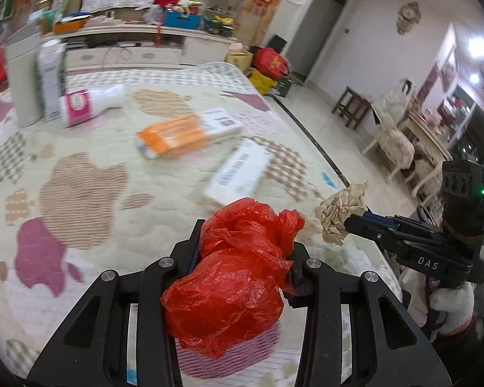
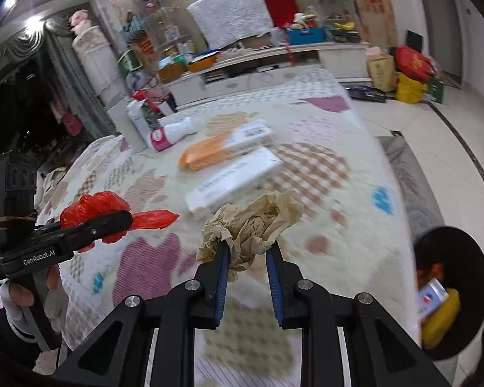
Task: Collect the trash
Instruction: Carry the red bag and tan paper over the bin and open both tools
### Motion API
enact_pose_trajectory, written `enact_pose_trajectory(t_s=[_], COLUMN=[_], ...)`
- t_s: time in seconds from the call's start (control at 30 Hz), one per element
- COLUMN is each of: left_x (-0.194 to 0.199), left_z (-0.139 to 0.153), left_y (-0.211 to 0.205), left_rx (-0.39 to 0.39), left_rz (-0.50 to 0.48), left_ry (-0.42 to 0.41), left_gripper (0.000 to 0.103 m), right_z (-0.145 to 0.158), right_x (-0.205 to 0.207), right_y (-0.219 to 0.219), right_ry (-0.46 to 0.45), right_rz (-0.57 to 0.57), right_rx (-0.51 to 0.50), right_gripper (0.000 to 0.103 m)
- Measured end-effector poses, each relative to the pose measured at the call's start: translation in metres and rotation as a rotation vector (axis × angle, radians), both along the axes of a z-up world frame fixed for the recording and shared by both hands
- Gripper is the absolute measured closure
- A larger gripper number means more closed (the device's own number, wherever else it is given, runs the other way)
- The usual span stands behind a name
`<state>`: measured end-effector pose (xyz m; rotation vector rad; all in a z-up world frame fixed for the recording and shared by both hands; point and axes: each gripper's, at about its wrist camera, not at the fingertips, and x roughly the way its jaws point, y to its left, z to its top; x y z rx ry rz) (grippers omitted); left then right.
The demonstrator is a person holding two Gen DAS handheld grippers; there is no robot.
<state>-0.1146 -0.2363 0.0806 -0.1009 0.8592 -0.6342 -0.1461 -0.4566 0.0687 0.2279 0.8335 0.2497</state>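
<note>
My left gripper (image 1: pixel 243 242) is shut on a crumpled red plastic bag (image 1: pixel 232 277) and holds it above the patterned quilt (image 1: pixel 80 193); it also shows in the right wrist view (image 2: pixel 113 222) with the red bag (image 2: pixel 96 206). My right gripper (image 2: pixel 247 248) is shut on a crumpled beige paper ball (image 2: pixel 251 222), seen too in the left wrist view (image 1: pixel 340 216). A black trash bin (image 2: pixel 451 290) stands on the floor at the right, holding a yellow item and a can.
On the quilt lie an orange and white box (image 1: pixel 187 133), a white box (image 1: pixel 238 174), a white bottle with a pink label (image 1: pixel 90 101) and an upright carton (image 1: pixel 50 77). A grey rug (image 2: pixel 413 180) lies beside the bed.
</note>
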Motion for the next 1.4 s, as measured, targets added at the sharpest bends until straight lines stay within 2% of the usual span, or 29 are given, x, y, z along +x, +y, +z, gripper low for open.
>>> enact_pose_trajectory(t_s=[0.53, 1.03, 1.2, 1.23, 1.27, 1.3, 1.33, 1.37, 1.4], left_x=[-0.013, -0.012, -0.005, -0.003, 0.001, 0.001, 0.004, 0.006, 0.007], left_z=[-0.004, -0.013, -0.018, -0.02, -0.023, -0.024, -0.026, -0.028, -0.029], left_y=[-0.115, -0.222, -0.249, -0.254, -0.257, -0.257, -0.259, -0.259, -0.259], left_rx=[0.039, -0.036, -0.07, -0.072, -0.08, -0.086, -0.099, -0.11, -0.122], left_rz=[-0.179, -0.349, -0.375, -0.365, -0.353, -0.348, -0.339, -0.332, -0.326], left_ry=[-0.011, 0.082, 0.117, 0.12, 0.122, 0.126, 0.138, 0.148, 0.158], left_gripper=[0.065, 0.065, 0.064, 0.064, 0.06, 0.053, 0.048, 0.04, 0.037], right_z=[-0.012, -0.041, -0.047, -0.048, -0.048, -0.05, -0.051, -0.052, -0.053], right_x=[-0.057, -0.08, -0.079, -0.078, -0.077, -0.077, -0.077, -0.079, -0.08], right_y=[-0.1, -0.184, -0.201, -0.203, -0.204, -0.206, -0.206, -0.206, -0.208], right_ry=[0.025, 0.093, 0.1, 0.102, 0.106, 0.111, 0.111, 0.111, 0.116], right_rz=[-0.203, -0.411, -0.447, -0.45, -0.452, -0.459, -0.463, -0.465, -0.468], right_rx=[-0.002, -0.032, -0.014, -0.011, -0.01, -0.016, -0.017, -0.014, -0.006], right_gripper=[0.081, 0.081, 0.081, 0.078, 0.074, 0.063, 0.056, 0.056, 0.056])
